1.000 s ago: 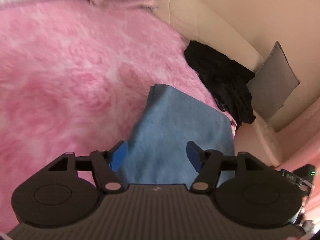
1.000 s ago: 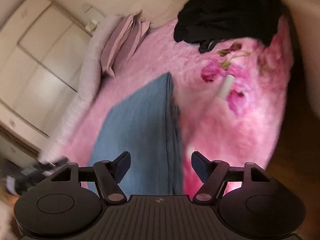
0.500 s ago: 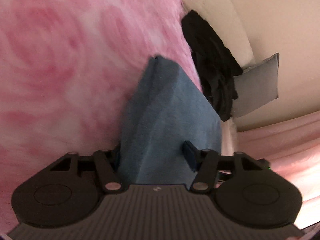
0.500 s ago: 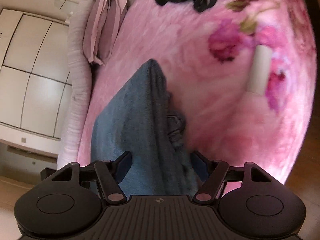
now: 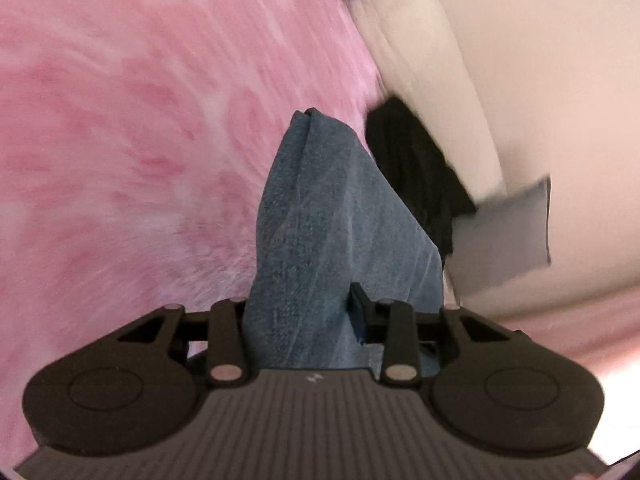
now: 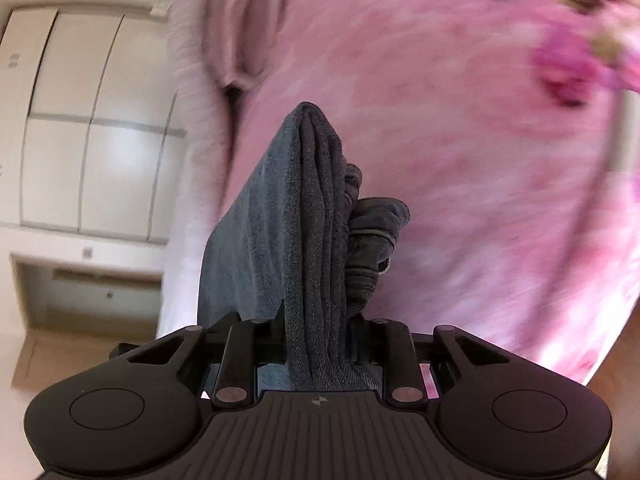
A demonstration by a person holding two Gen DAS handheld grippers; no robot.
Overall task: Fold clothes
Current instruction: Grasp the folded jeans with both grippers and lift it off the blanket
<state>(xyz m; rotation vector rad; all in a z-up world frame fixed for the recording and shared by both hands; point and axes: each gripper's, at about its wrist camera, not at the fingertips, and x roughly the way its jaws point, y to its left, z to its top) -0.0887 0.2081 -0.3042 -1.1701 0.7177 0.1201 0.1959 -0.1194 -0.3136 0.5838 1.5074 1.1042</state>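
Observation:
A folded blue garment (image 5: pixel 320 208) rises in a bunched ridge off the pink fluffy blanket (image 5: pixel 120 140). My left gripper (image 5: pixel 300 304) has one end of it between its jaws, which are closing and pinch the cloth. In the right wrist view the same blue garment (image 6: pixel 280 200) shows several stacked layers with a grey-blue cuff hanging at its right side. My right gripper (image 6: pixel 316 320) is closing too, its fingers squeezing the layered edge. The cloth hides most of the pads in both views.
A heap of black clothes (image 5: pixel 412 160) lies by the cream headboard, beside a grey cushion (image 5: pixel 508 232). Pink pillows (image 6: pixel 248 20) rest at the blanket's far end. White wardrobe doors (image 6: pixel 92 120) stand at the left. Wooden floor (image 6: pixel 624 380) shows at the lower right.
Both pairs of jaws have narrowed from wide open onto the blue garment. The garment, flat a second ago, now stands bunched and raised. Both views have rolled.

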